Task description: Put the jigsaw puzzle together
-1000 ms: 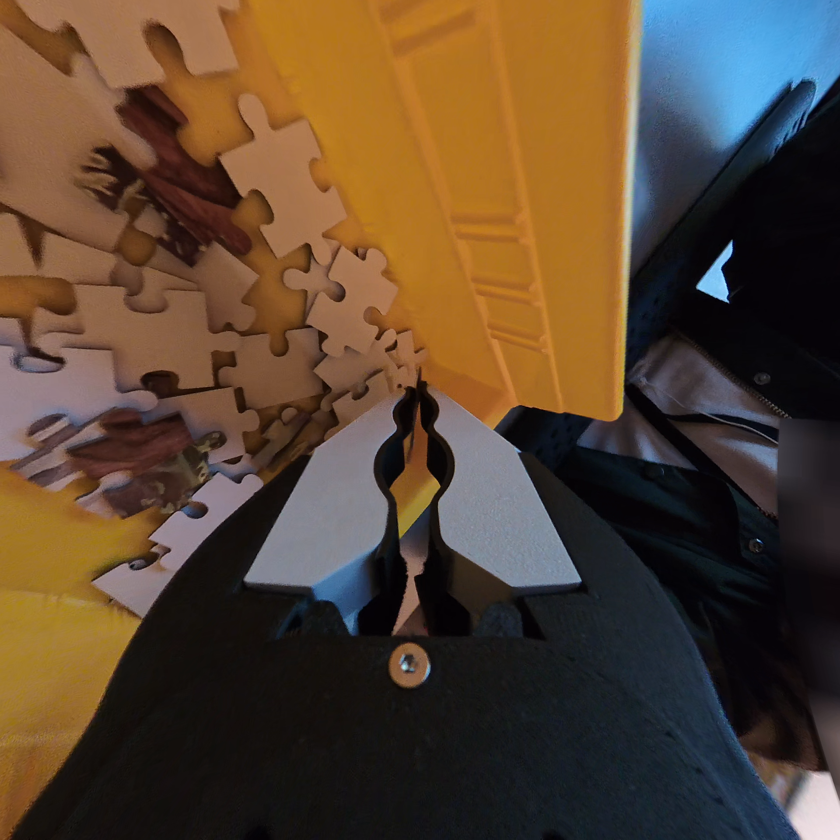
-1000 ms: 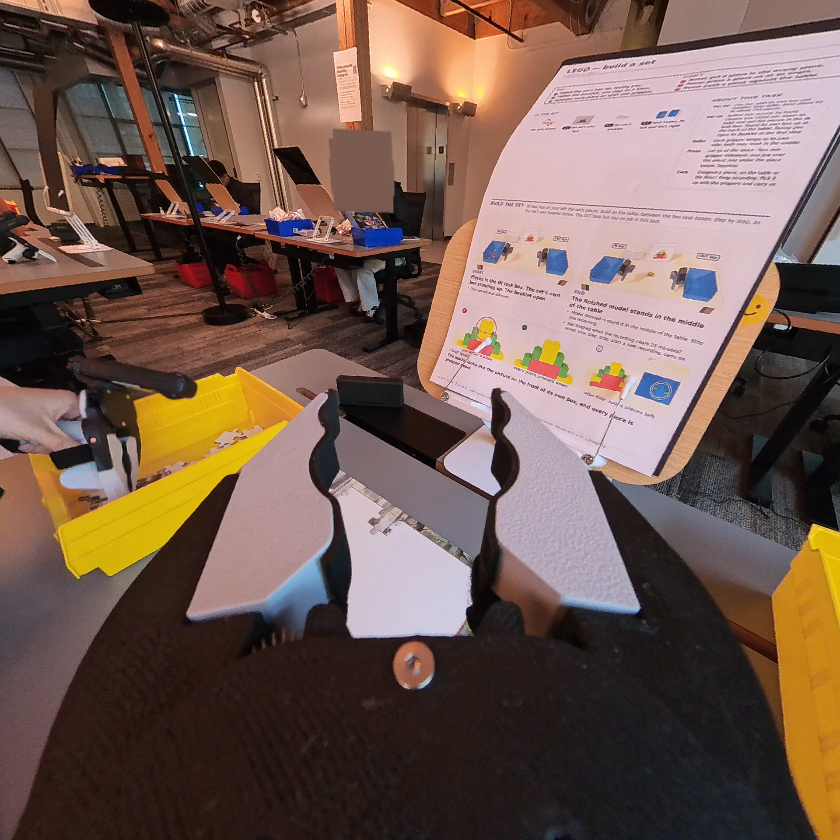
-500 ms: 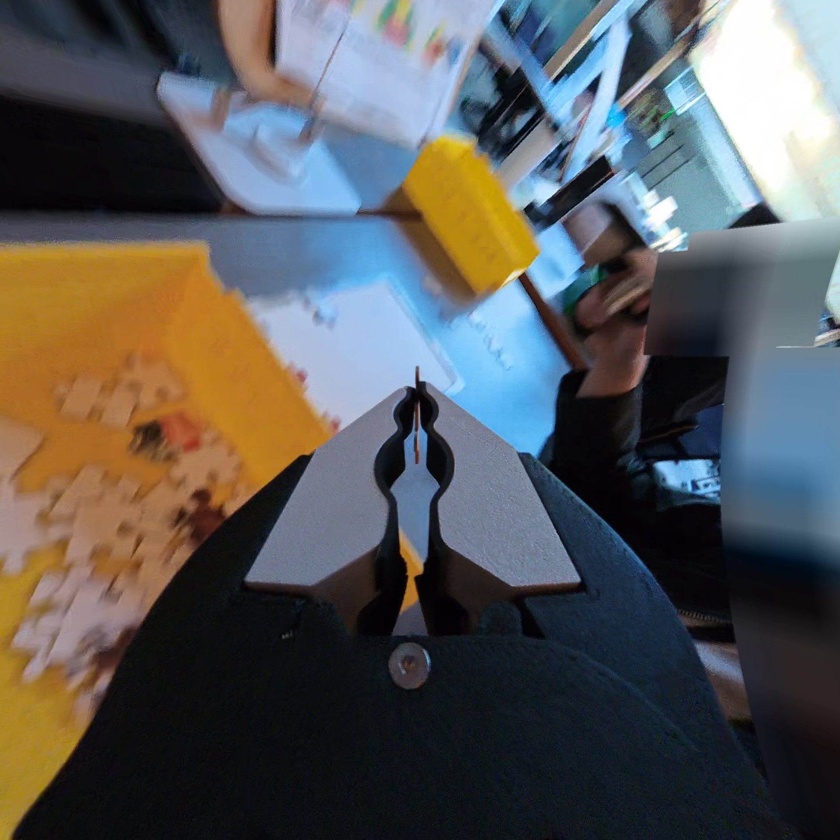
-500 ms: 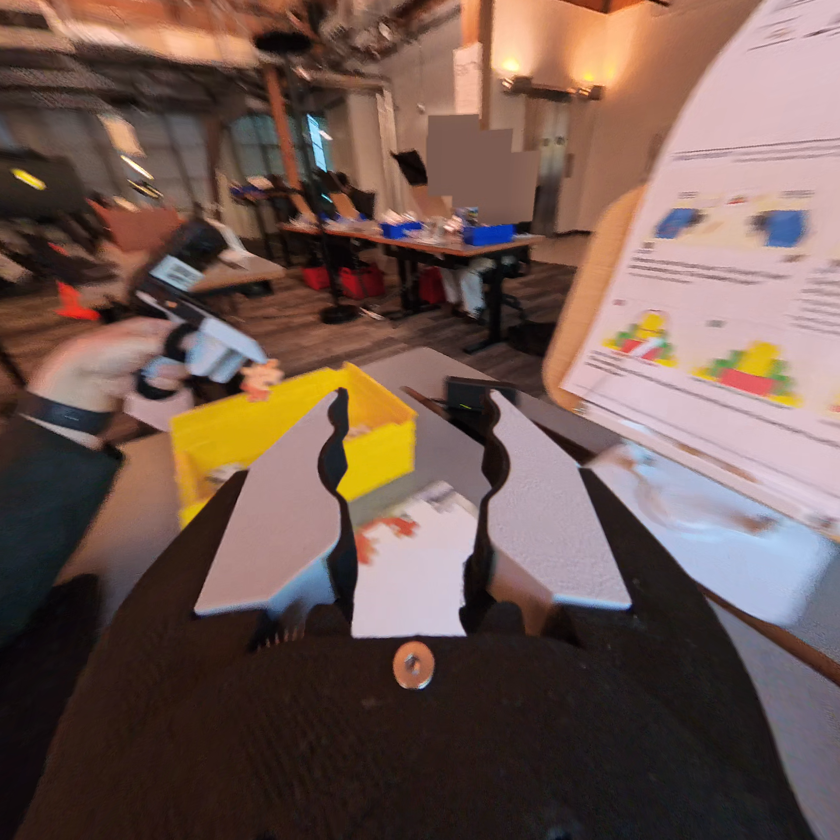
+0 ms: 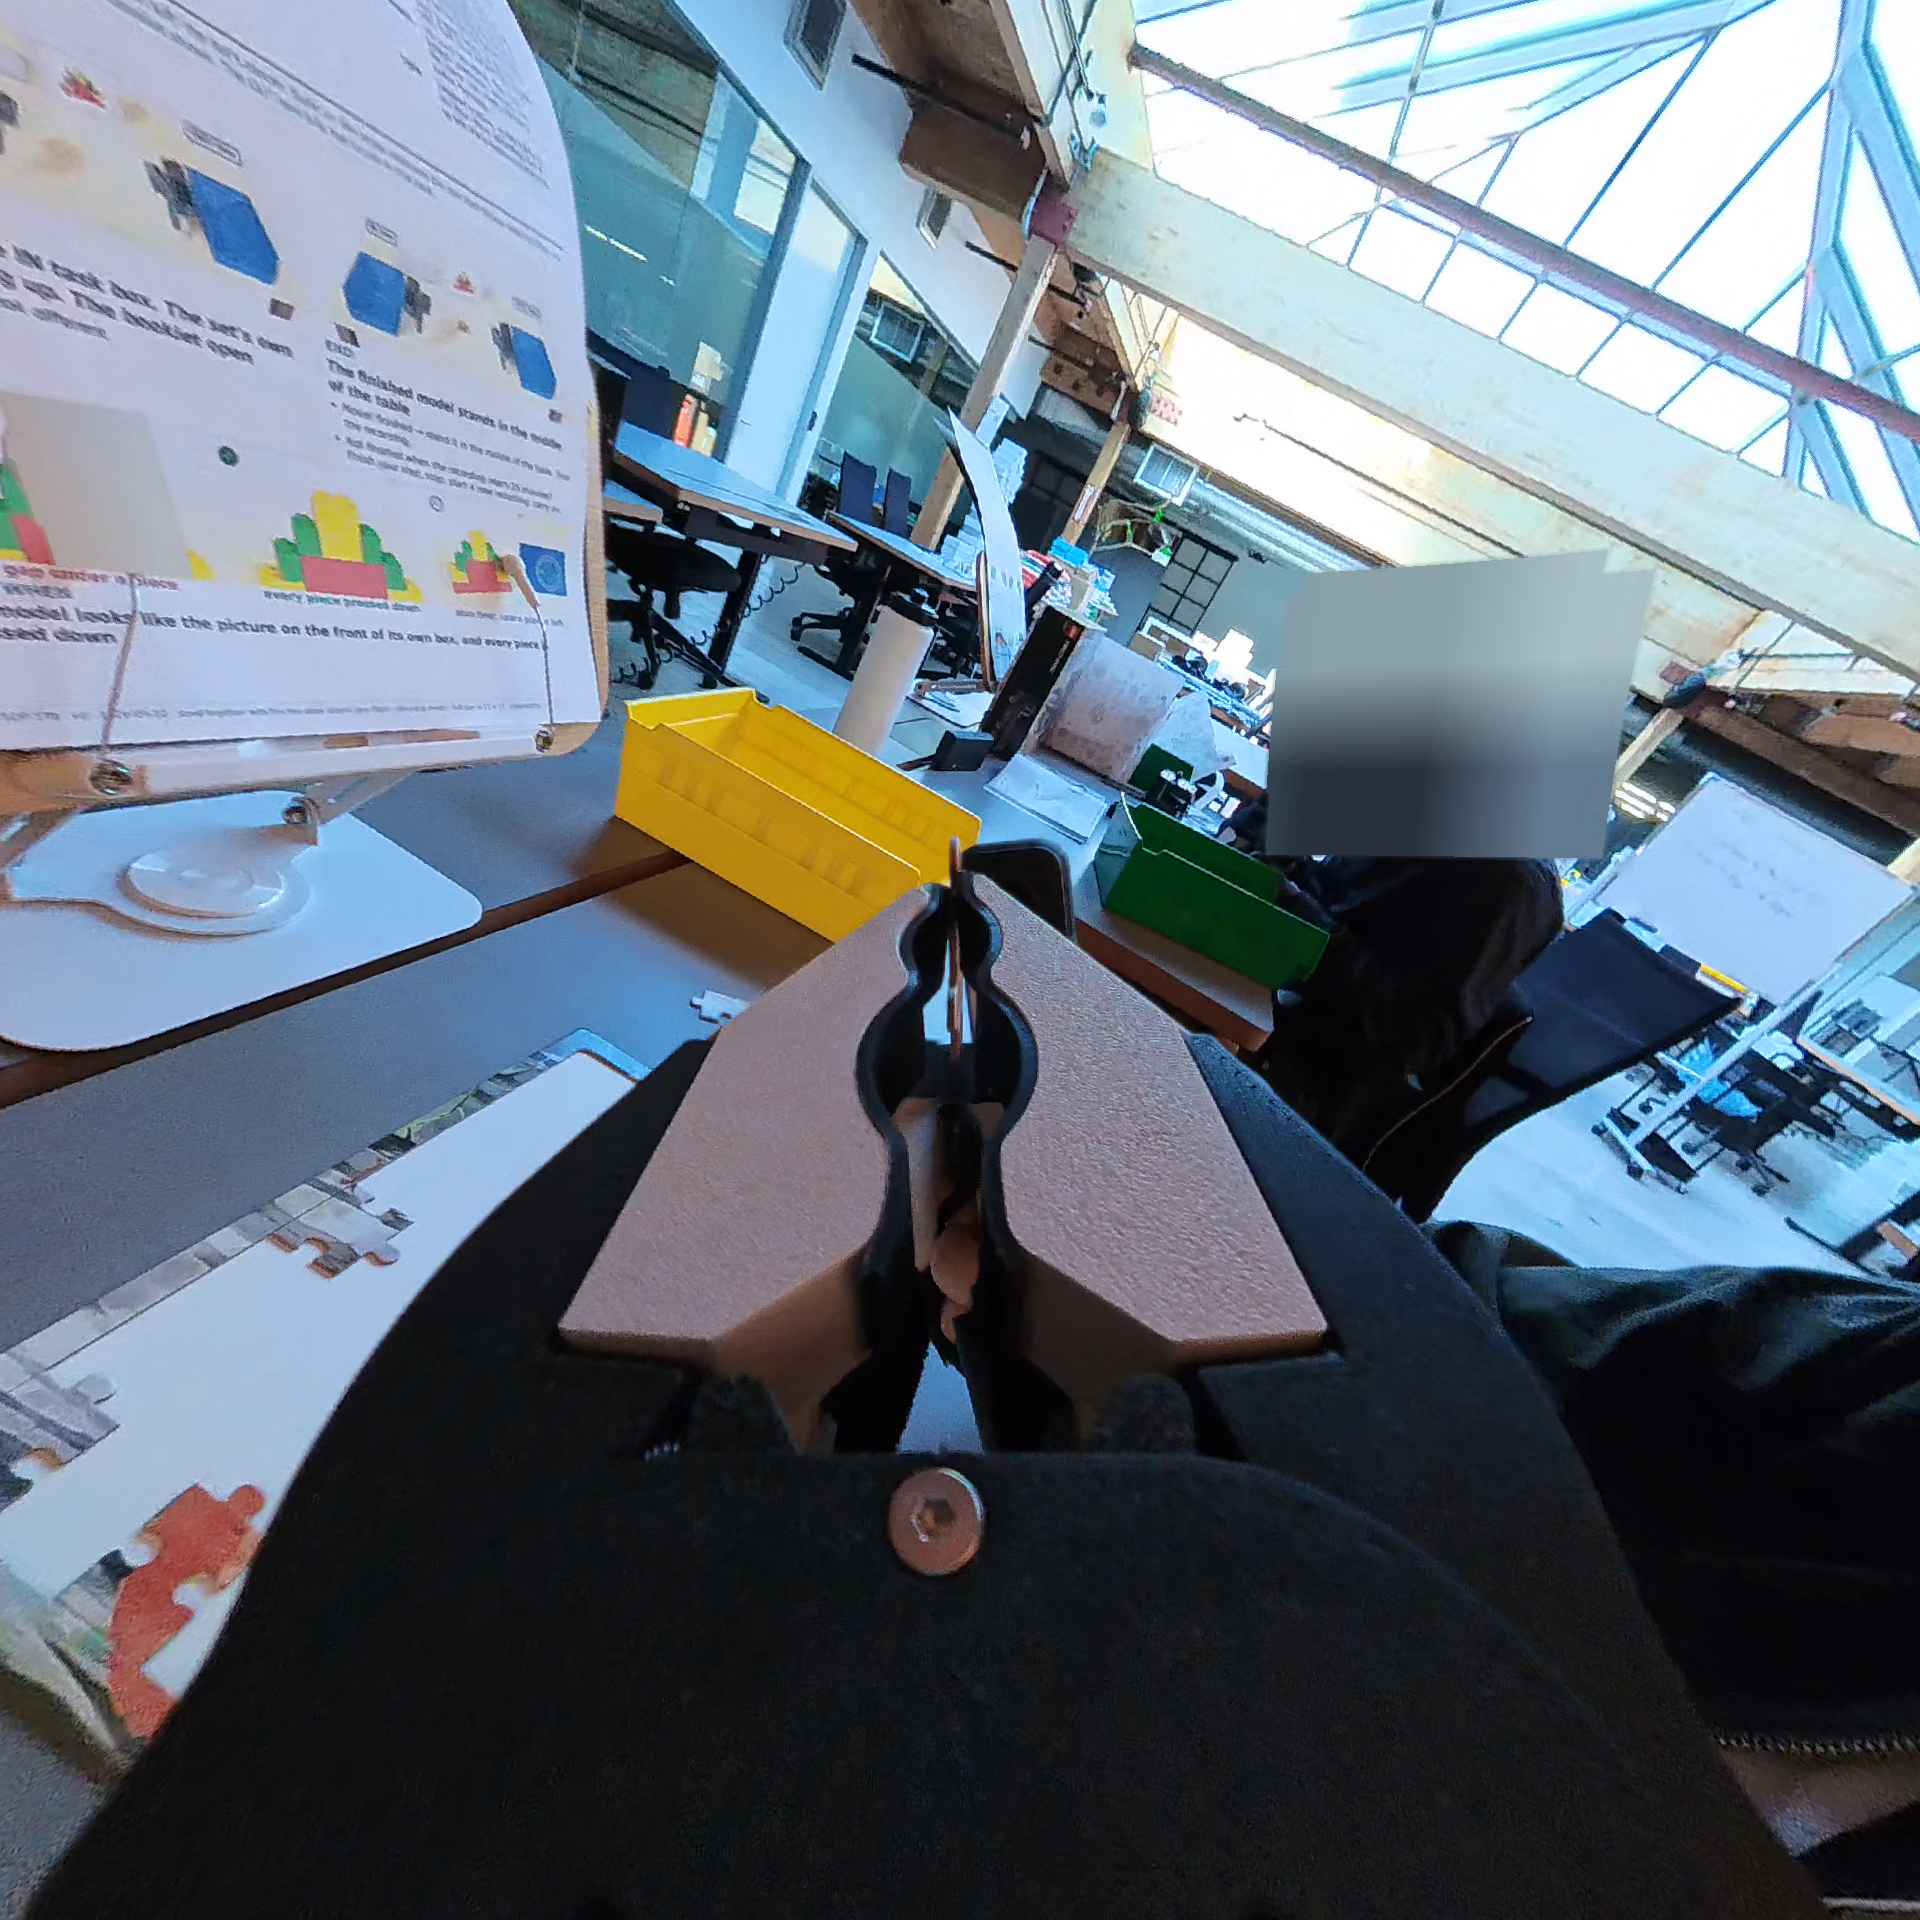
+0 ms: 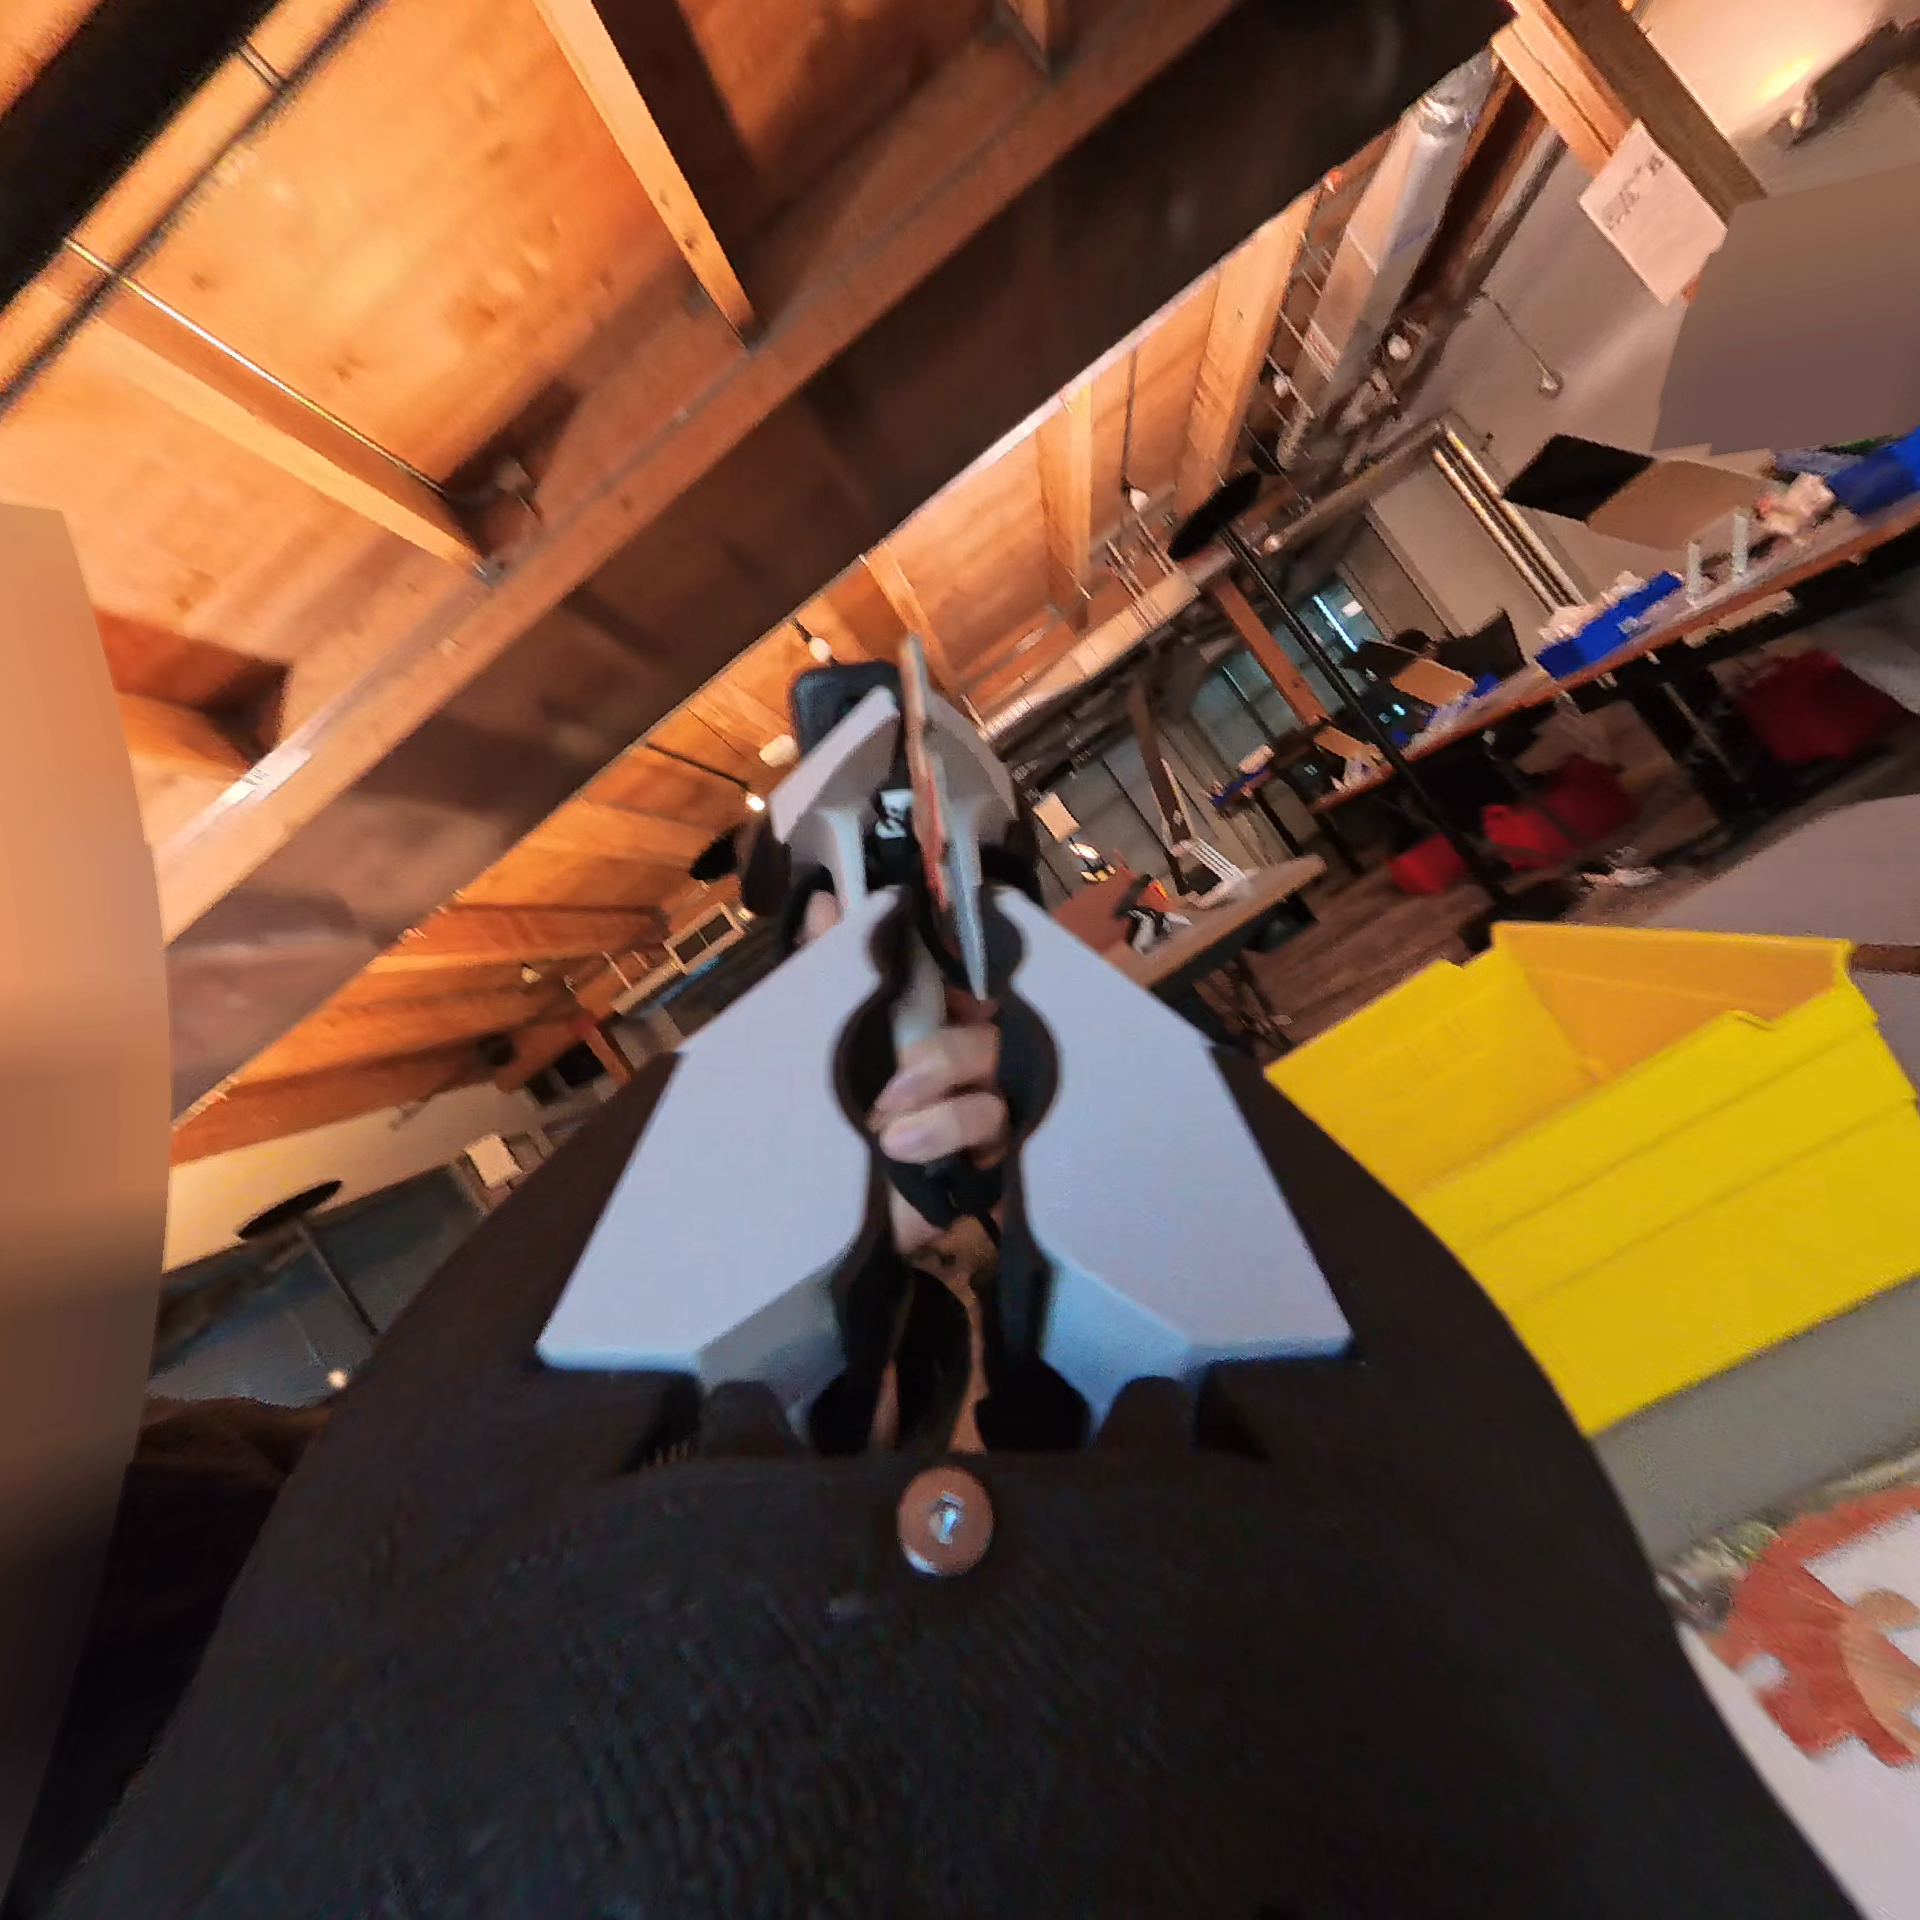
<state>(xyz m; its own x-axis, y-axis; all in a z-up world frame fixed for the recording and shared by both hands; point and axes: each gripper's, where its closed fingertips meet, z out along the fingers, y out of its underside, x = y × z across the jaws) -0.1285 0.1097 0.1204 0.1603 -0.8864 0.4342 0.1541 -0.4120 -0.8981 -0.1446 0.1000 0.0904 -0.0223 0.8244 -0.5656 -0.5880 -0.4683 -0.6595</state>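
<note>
My left gripper point(image 5: 954, 888) is shut on a puzzle piece point(image 5: 956, 935), seen edge-on between its tips, held in the air over the grey table. In the right wrist view the left gripper point(image 6: 914, 707) and its piece point(image 6: 925, 790) are straight ahead. My right gripper point(image 6: 948, 909) has its jaws drawn close, with a narrow gap. The piece's lower edge reaches into that gap; contact is unclear. The puzzle board point(image 5: 208, 1351) lies at lower left, mostly white, with border pieces and an orange patch point(image 5: 177, 1558). It also shows in the right wrist view point(image 6: 1849, 1621).
A yellow bin point(image 6: 1621, 1143) stands to the right of my right gripper. Another yellow bin point(image 5: 769, 800) and a green bin point(image 5: 1195, 914) stand at the far table edge. An instruction board on a stand point(image 5: 260, 364) is at upper left. A loose piece point(image 5: 717, 1003) lies near the board. The grippers are tip to tip, or close to it.
My left gripper lifted a piece out of the yellow bin and swung it over the table. My right gripper turned towards it, tilted upward, and its jaws narrowed from wide open.
</note>
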